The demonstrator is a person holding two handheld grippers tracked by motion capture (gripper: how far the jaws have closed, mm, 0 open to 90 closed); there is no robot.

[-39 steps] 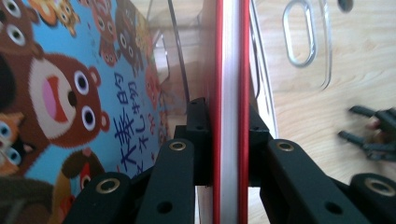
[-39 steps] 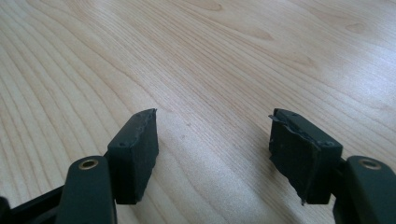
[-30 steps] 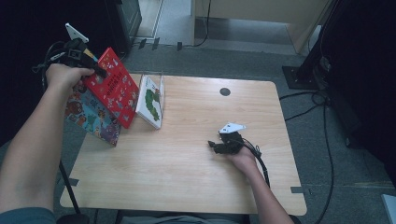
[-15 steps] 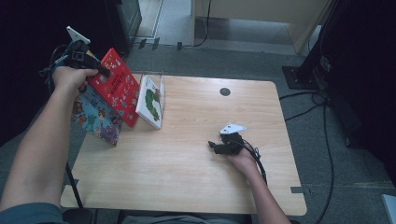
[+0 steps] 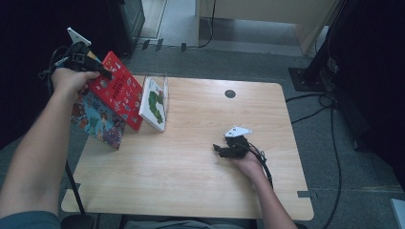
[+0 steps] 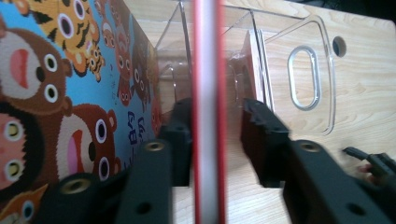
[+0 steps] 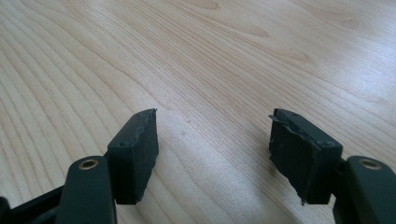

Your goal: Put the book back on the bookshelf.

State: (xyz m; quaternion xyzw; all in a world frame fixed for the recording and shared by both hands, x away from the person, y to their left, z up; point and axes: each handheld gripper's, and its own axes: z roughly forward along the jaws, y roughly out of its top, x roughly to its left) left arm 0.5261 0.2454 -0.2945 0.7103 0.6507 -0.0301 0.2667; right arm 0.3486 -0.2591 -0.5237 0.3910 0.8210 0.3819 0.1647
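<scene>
Here the left gripper (image 5: 102, 72) sits at the top edge of a red book (image 5: 117, 90), which stands tilted in a clear plastic holder (image 6: 306, 70) at the far left corner of the bench (image 5: 200, 191). In the left gripper view the book's thin red-and-white edge (image 6: 208, 116) runs straight up between the two black jaws; these have just been opening, and a gap shows on the right side, so the pads are not pinching the book. Just beside it, on the person's side, leans a blue book (image 5: 98, 119) whose cover carries cartoon bears and tigers; a few small characters show on that cover, too blurred to read. The red cover has small printed figures and some pale lettering, also unreadable. Farther right in the holder stands a white book (image 5: 154, 102) with a green caterpillar-like shape on it. The right gripper (image 5: 223, 150) rests well apart on the bare wood near the middle right, its jaws spread wide with nothing between them.
</scene>
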